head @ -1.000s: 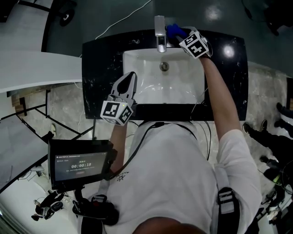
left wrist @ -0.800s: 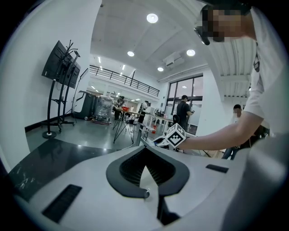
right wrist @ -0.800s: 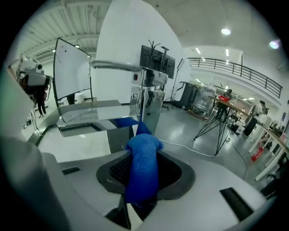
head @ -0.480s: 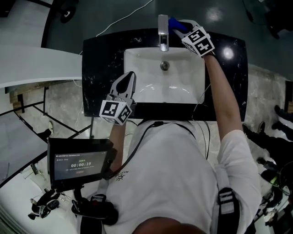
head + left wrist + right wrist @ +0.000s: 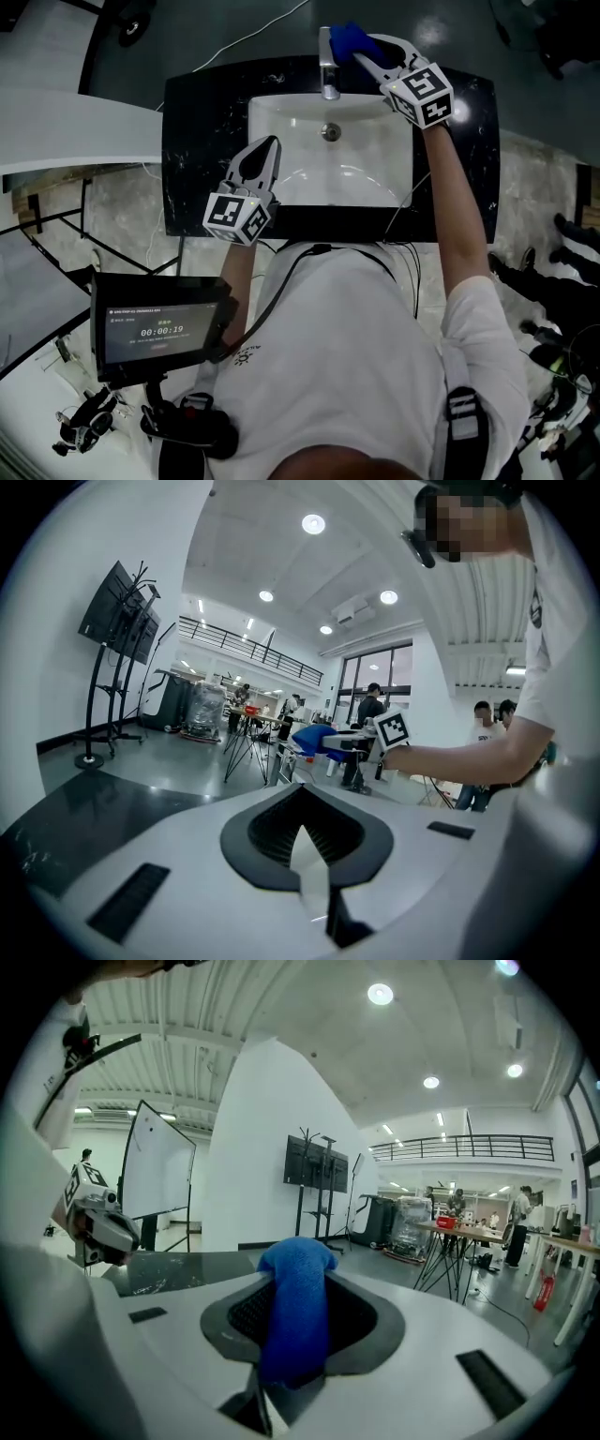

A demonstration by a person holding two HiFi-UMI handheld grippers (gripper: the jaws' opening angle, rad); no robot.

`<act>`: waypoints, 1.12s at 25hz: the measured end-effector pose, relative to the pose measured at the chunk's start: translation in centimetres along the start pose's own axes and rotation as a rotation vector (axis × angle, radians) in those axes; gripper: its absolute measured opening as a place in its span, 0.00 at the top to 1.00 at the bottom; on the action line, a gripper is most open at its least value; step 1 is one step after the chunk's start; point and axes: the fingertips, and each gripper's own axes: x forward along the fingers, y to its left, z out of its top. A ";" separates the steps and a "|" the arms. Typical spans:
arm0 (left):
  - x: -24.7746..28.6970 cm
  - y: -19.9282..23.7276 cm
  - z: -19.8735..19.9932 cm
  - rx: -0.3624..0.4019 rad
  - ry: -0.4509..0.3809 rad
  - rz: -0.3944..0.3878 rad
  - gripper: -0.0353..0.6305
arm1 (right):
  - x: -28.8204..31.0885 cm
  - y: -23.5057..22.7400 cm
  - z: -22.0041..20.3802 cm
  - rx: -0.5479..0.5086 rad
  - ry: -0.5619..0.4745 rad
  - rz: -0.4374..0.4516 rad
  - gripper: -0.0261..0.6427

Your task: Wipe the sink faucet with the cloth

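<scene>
A chrome faucet (image 5: 327,64) stands at the back rim of the white sink (image 5: 281,183). My right gripper (image 5: 362,52) is shut on a blue cloth (image 5: 348,39), which it holds at the top of the faucet, just to its right. In the right gripper view the cloth (image 5: 295,1312) bulges up out of the jaws. Over the sink's front left corner my left gripper (image 5: 269,143) hovers, shut and holding nothing. The left gripper view shows its pads (image 5: 309,850) pressed together, with the cloth (image 5: 312,739) in the distance.
A black marble counter (image 5: 197,131) surrounds the sink, and the drain (image 5: 330,132) lies below the faucet. A screen with a timer (image 5: 157,328) hangs at my lower left. A white table (image 5: 66,131) stands to the left. Several people are in the room behind.
My right gripper has risen with the cloth from beside the faucet's lower part to its top. The left gripper has stayed where it was.
</scene>
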 end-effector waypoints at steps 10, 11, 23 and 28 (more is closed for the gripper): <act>0.9 -1.1 0.3 0.022 -0.011 -0.054 0.94 | -4.9 8.3 -0.9 0.046 -0.022 0.111 0.78; 1.0 -1.3 0.4 0.024 -0.014 -0.065 0.94 | -5.1 9.3 -1.0 0.052 -0.023 0.128 0.78; 1.7 -2.9 -1.4 0.098 0.063 -0.158 0.68 | -6.3 16.8 -1.2 0.089 -0.007 0.370 0.78; 1.9 -4.5 -2.3 0.230 0.134 -0.252 0.48 | -7.0 18.4 -0.7 0.052 0.025 0.481 0.78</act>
